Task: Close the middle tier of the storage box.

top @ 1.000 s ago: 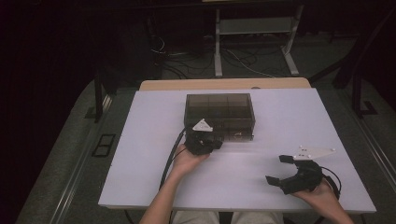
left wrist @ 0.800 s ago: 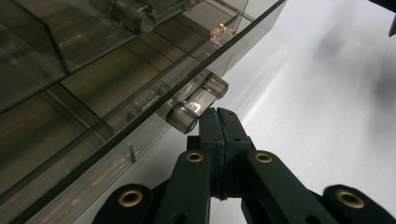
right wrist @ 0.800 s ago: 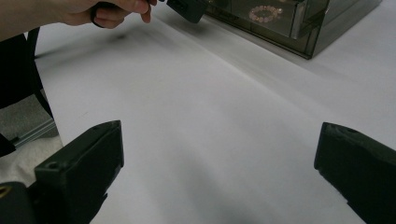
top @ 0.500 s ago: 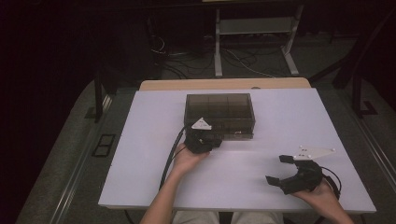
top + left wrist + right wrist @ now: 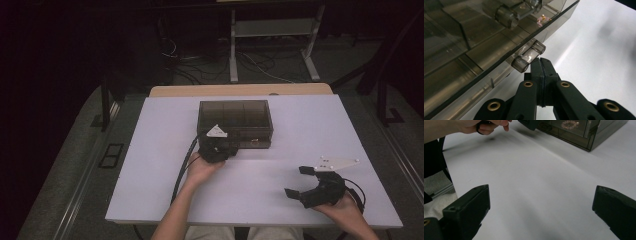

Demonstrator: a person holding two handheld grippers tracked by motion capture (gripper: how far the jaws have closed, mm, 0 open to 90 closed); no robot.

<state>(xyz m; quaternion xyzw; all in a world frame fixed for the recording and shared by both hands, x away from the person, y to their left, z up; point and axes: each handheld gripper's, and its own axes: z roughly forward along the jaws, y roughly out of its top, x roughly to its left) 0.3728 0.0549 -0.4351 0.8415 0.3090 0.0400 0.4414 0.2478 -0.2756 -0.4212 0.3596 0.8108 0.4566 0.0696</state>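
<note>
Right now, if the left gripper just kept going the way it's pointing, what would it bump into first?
The left gripper, jaws shut, points at the smoky clear box. First in its line would be the small clear drawer handle on the box front, just ahead of the jaw tips; whether they already touch it is hard to tell.

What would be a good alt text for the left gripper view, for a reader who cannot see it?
The left hand-held gripper, its black jaws shut together, has its tip right at a clear cylindrical handle on the front of a smoky transparent drawer box; whether it touches is unclear. The box stands on a white table, and a small pink and gold item shows through its wall.
</note>
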